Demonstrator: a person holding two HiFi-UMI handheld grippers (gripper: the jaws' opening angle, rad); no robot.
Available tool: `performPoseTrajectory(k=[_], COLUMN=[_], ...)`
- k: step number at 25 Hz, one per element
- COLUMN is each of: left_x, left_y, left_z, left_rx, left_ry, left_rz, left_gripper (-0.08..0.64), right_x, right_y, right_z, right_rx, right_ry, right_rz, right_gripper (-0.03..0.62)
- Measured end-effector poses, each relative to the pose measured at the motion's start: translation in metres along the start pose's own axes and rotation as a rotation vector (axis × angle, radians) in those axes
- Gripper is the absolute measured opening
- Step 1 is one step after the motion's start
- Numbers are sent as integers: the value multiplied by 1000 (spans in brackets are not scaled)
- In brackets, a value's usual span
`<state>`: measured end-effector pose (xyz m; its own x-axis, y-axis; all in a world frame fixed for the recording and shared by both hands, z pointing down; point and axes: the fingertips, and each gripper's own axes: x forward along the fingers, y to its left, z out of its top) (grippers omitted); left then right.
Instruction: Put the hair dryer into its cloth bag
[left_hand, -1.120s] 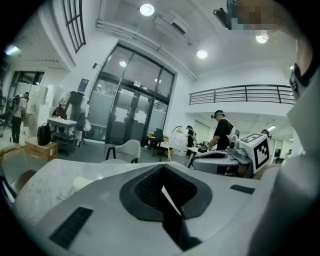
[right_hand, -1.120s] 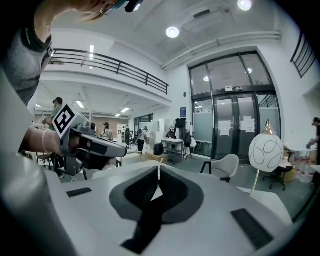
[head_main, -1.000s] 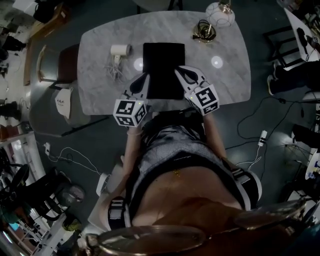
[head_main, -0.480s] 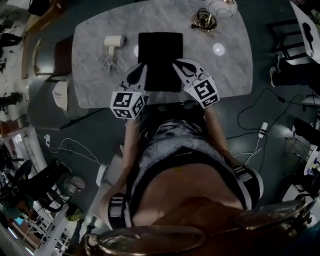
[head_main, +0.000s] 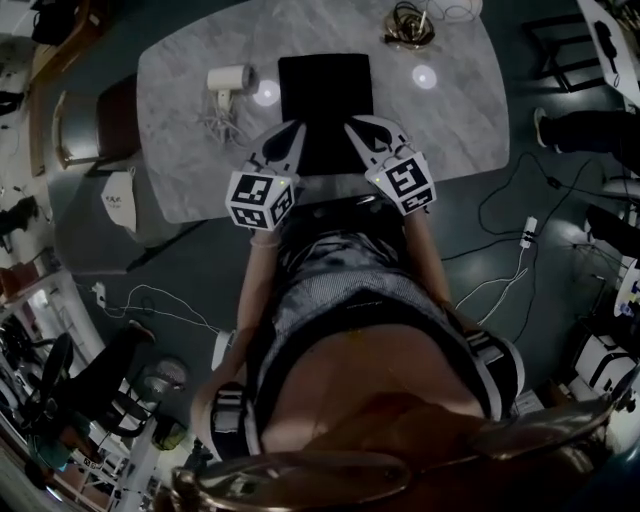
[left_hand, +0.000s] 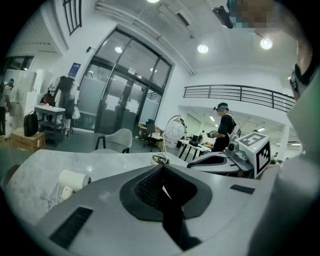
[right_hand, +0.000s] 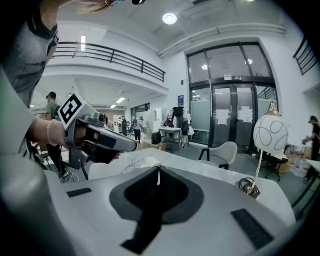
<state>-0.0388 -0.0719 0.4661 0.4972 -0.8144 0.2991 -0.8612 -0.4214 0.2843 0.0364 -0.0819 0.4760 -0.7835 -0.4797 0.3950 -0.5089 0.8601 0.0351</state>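
A white hair dryer (head_main: 228, 78) lies on the marble table (head_main: 450, 120) at the left, its cord (head_main: 220, 125) bunched beside it. The flat black cloth bag (head_main: 325, 90) lies in the table's middle, to the right of the dryer. My left gripper (head_main: 293, 135) is over the bag's near left corner and my right gripper (head_main: 356, 128) over its near right corner. Both are shut with nothing seen between the pads. The left gripper view has its shut jaws (left_hand: 162, 187) with the dryer (left_hand: 74, 179) off to the left. The right gripper view (right_hand: 158, 177) looks along the table.
A lamp with a white globe (right_hand: 270, 132) and a brass base wound with cable (head_main: 408, 25) stands at the table's far edge. A chair (head_main: 95, 130) is at the table's left end. Cables (head_main: 500, 280) trail over the floor. People stand in the background.
Both grippers have sunk a little toward the near edge of the bag and stay shut. The table sits higher in the head view than before.
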Motion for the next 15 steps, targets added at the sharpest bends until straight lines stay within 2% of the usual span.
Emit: performPoseTrajectory(k=[8, 15], left_x=[-8, -11], left_y=[10, 16], left_z=[-9, -28], left_rx=[15, 49], left_ry=[31, 67], left_rz=[-49, -24], left_gripper=[6, 6], right_x=[11, 19], right_y=[15, 30], right_z=[-7, -21], right_rx=[10, 65], right_ry=[45, 72], right_rz=[-53, -23], right_gripper=[63, 63])
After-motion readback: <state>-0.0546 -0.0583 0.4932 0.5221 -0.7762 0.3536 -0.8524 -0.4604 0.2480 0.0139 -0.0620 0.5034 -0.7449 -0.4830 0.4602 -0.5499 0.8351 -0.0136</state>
